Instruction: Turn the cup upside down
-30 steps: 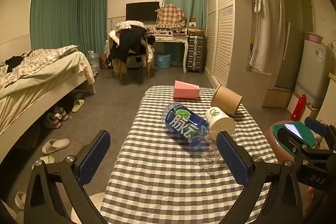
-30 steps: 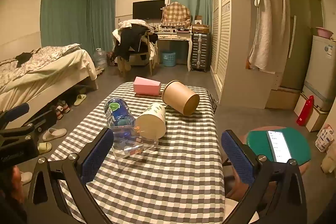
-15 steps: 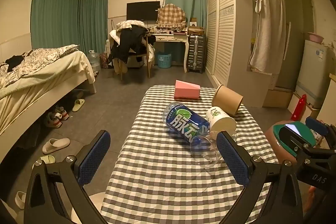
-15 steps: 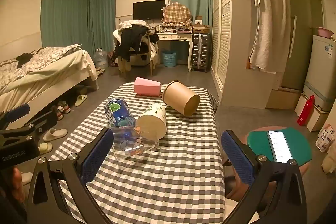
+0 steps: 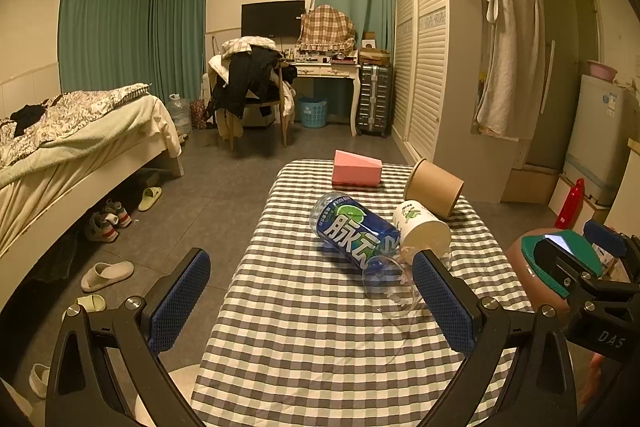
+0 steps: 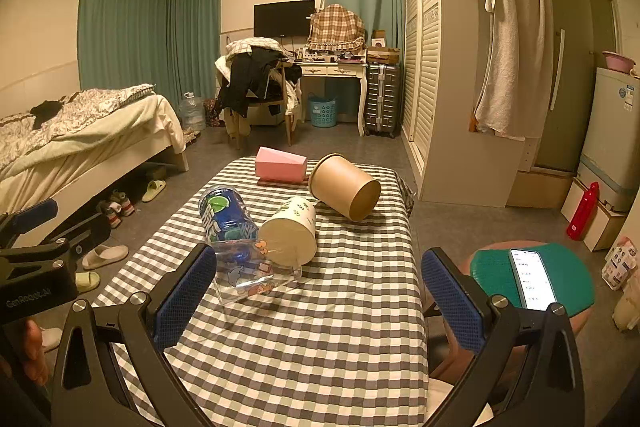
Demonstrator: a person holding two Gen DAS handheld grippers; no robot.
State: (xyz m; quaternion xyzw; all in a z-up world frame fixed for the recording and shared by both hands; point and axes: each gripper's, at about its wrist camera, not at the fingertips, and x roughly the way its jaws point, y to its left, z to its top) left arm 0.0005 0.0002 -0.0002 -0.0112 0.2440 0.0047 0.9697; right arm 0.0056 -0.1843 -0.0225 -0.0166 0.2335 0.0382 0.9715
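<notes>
- Cup choice is the first risk: three lie on their sides on the checkered table (image 6: 304, 359). These are a clear cup (image 6: 250, 273), a white paper cup (image 6: 290, 231) and a brown paper cup (image 6: 344, 187), and the task does not say which one.
- Clear cup is nearest, at about 11 o'clock from the right gripper (image 6: 314, 291). It touches the white cup and a blue bottle (image 6: 226, 213) (which is round and can roll).
- Both tools are empty with jaws wide open; the left gripper (image 5: 312, 301) has the clear cup (image 5: 394, 285) just beside its right finger.
- I judge that a lift of the clear cup can push the bottle toward the table edge at 9 o'clock.
- Its wall looks smooth, so it may slip or turn in the pads.
- Paper cups can be crushed by a hard squeeze.
</notes>
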